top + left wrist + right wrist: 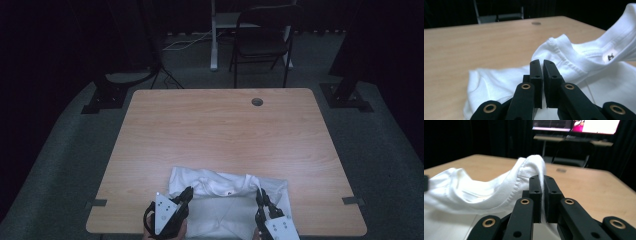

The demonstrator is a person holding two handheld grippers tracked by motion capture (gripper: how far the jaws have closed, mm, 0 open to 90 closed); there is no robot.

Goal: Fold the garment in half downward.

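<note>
Left claw (187,192) and right claw (260,194) each clamp the white shirt (225,187) near its collar. Thin pinches may slip; uneven pulling bunches fabric on the surface (220,130).

A white garment (225,200) is seen on the tabletop (220,130), whose surface is a light, warm wood tone marked with fine grain lines. A small dark mark (610,57) is carried inside the garment's white ribbed collar. The left tool (541,65) and the right tool (542,181) are black, with brass-coloured rings at the pivots. A pale grey plate with dark dots is borne on each tool in the high view. The floor (65,150) is dark grey.
</note>
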